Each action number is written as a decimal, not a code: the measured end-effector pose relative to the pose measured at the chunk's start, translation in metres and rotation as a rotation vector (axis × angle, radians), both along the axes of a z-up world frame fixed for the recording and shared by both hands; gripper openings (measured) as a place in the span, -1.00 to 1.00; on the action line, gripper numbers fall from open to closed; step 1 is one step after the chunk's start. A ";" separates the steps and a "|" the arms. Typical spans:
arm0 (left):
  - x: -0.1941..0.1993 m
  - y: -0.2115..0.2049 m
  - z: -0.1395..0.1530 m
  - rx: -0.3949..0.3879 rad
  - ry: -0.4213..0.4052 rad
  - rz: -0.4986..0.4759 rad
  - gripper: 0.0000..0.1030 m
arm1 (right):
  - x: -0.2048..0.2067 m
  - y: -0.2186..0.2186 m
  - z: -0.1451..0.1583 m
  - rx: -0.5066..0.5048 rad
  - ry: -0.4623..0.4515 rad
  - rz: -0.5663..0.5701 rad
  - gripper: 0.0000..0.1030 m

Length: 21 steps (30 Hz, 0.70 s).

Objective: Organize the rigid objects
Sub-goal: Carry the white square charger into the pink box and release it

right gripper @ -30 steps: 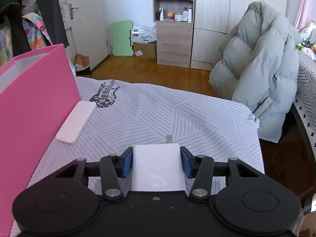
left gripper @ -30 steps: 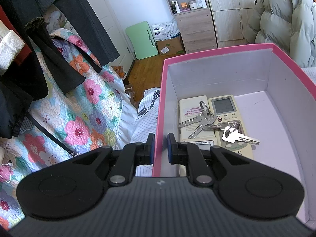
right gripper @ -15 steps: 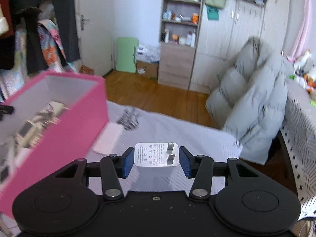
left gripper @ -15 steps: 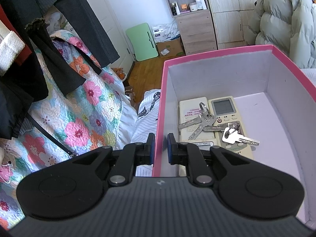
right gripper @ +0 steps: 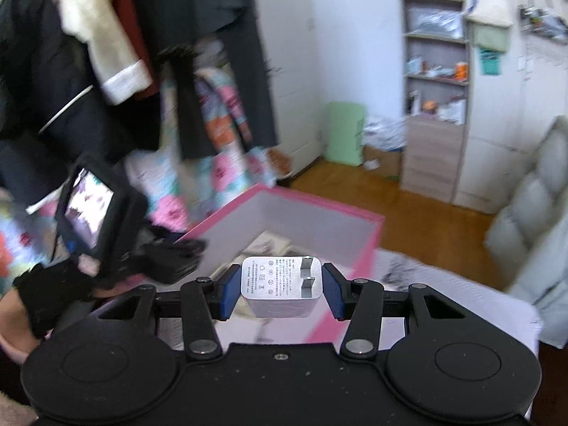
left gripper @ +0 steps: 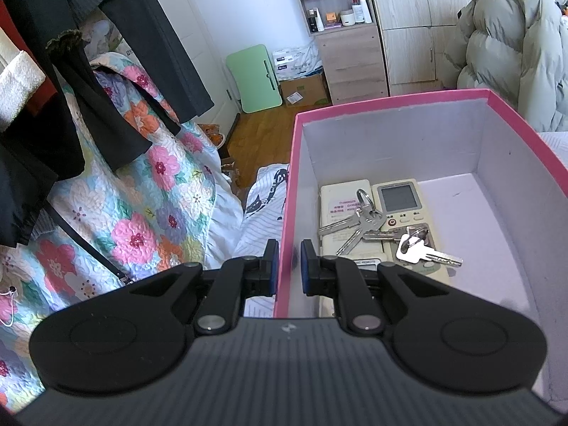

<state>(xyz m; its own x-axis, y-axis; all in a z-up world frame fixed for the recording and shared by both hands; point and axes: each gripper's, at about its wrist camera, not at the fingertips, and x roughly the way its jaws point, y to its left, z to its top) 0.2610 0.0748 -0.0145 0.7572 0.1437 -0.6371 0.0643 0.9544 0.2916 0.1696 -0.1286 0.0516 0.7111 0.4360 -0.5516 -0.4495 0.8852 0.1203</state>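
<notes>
My left gripper (left gripper: 287, 266) is shut on the left wall of the pink box (left gripper: 285, 191), one finger outside and one inside. Inside the box lie two white remote controls (left gripper: 401, 202) with two bunches of keys (left gripper: 355, 222) on them. My right gripper (right gripper: 280, 289) is shut on a white plug charger (right gripper: 280, 284), prongs facing the camera, and holds it in the air above the near side of the pink box (right gripper: 355, 213). The left gripper with its camera (right gripper: 88, 213) shows at the box's left edge in the right wrist view.
A floral quilt (left gripper: 142, 206) and hanging dark clothes (left gripper: 71, 71) are left of the box. A grey puffer jacket (left gripper: 514, 53) lies at the right. A wooden shelf unit (left gripper: 348, 35) and a green folding table (left gripper: 255, 78) stand at the far wall.
My right gripper has lifted the charger off the bed and swung left over the pink box. My left gripper has kept its hold on the box wall.
</notes>
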 end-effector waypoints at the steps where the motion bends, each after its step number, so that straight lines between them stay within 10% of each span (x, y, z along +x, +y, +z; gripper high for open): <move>1: 0.000 0.000 0.000 0.001 0.000 -0.001 -0.78 | 0.002 0.007 -0.005 -0.012 0.015 0.020 0.05; 21: 0.001 0.007 0.000 -0.060 -0.008 0.002 -0.78 | 0.022 0.059 -0.042 -0.274 0.390 0.323 0.05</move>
